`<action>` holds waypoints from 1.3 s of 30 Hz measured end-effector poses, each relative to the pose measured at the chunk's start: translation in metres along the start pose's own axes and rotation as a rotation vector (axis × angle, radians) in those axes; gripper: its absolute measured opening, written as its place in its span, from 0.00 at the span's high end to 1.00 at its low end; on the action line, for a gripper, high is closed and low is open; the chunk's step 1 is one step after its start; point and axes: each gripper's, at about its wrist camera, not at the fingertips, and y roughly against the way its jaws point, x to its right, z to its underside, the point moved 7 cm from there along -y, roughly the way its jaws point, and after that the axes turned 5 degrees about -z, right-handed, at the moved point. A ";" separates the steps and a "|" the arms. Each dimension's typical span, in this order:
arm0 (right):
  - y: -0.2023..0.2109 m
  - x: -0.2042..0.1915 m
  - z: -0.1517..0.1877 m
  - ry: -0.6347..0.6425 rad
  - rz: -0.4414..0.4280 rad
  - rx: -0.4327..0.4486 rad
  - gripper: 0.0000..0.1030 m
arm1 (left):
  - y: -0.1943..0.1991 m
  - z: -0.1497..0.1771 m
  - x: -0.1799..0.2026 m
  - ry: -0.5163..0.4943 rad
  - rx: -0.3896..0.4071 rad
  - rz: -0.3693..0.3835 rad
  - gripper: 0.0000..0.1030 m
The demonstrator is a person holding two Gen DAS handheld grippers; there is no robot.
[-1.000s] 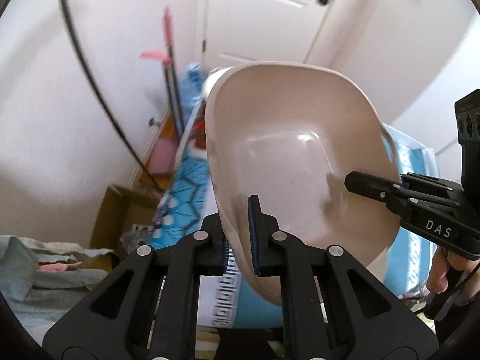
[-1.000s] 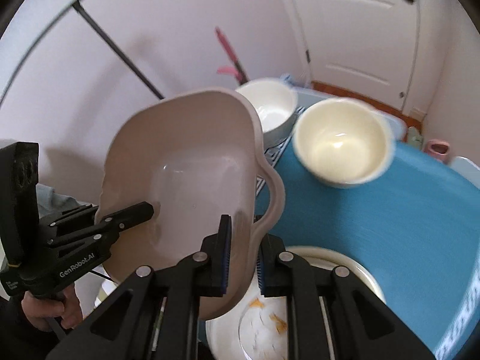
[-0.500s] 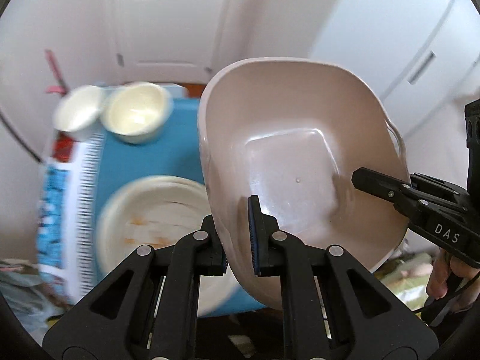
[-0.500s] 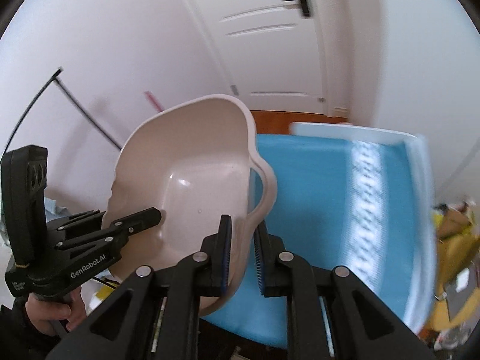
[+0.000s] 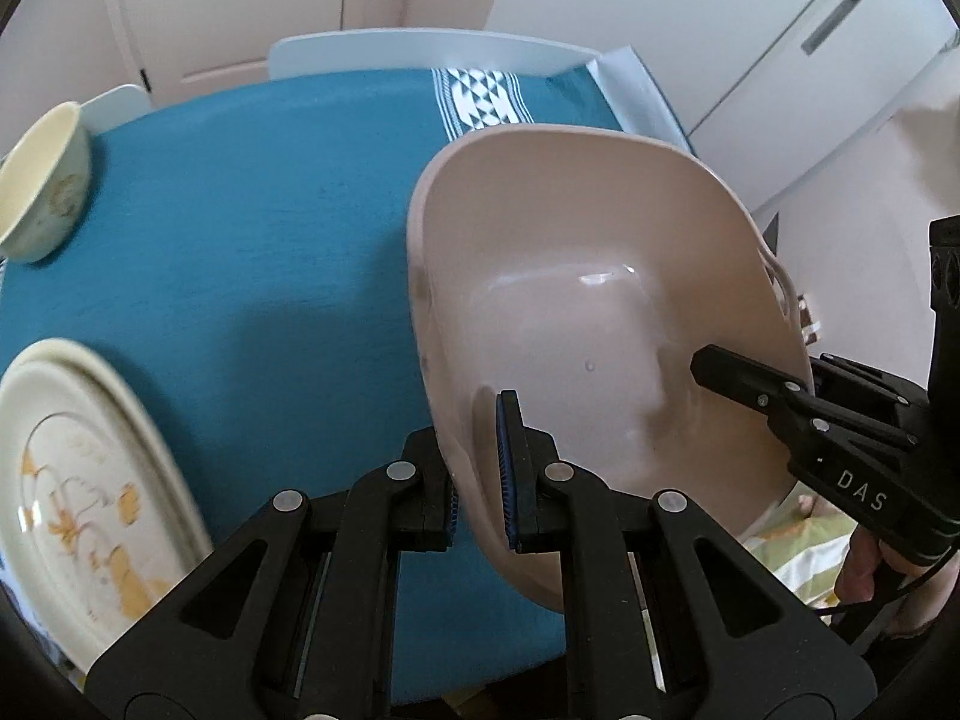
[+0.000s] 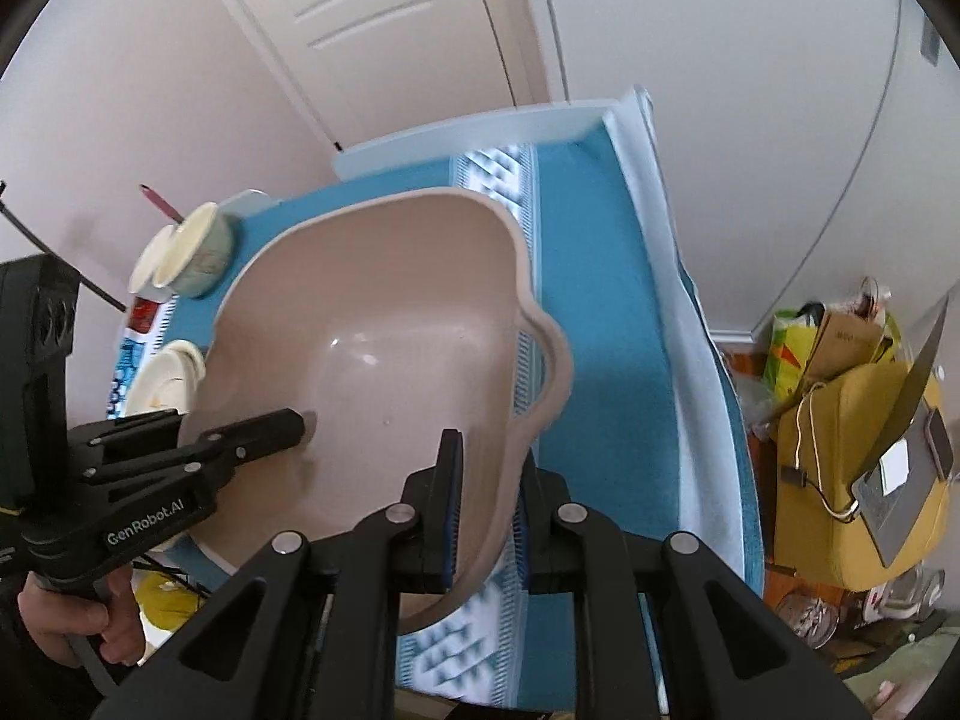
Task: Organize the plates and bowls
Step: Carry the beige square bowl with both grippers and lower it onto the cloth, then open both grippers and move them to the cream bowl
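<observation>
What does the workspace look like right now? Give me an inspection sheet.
Surface: table under a teal cloth.
Job's things: pink basin held in the air by both grippers; floral plate and cream bowl on the cloth.
Clutter: bags and a yellow seat beside the table.
Grippers: left gripper and right gripper, jaws shut on opposite basin rims.
Cables: white cable on the seat.
Surroundings: white door, pale walls.

So the count: one big pink basin [image 5: 576,324], two small cream bowls [image 6: 201,249] sitting at the far left of the table, and one large cream plate [image 5: 78,480] with orange marks at the near left. Two black grippers too, the left gripper [image 5: 480,480] and the right gripper [image 6: 486,504]. One teal tablecloth [image 5: 252,228] under it all.
</observation>
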 end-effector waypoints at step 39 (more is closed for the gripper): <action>0.081 -0.008 -0.028 -0.070 -0.045 0.218 0.54 | 0.054 -0.001 0.004 -0.047 0.080 -0.134 0.19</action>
